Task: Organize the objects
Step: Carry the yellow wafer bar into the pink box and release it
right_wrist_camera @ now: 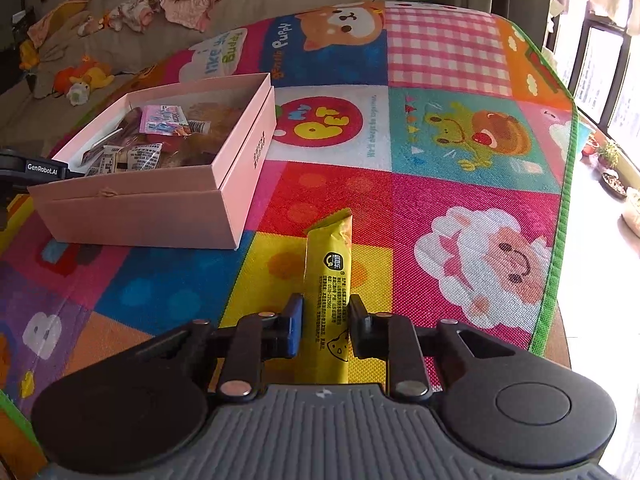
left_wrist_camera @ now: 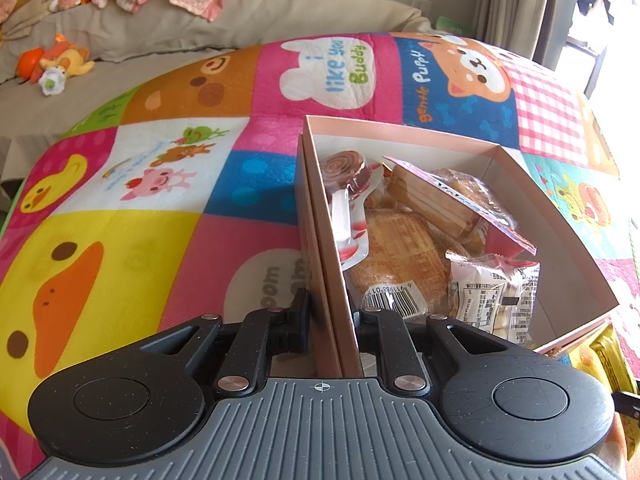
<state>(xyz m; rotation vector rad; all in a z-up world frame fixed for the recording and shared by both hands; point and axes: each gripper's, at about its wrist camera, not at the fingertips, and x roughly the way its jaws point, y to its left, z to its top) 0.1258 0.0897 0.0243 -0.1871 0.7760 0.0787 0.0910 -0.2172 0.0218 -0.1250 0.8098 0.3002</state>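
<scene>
A pink cardboard box sits on a colourful play mat and holds several wrapped snacks, among them a swirl lollipop. My left gripper is shut on the box's near left wall. The box also shows in the right wrist view, with the left gripper's arm at its left side. My right gripper is shut on a long yellow snack packet, which points forward over the mat, to the right of the box.
The play mat covers the surface; its green edge runs along the right. A beige sofa with clothes and plush toys lies behind. A window and plants are far right.
</scene>
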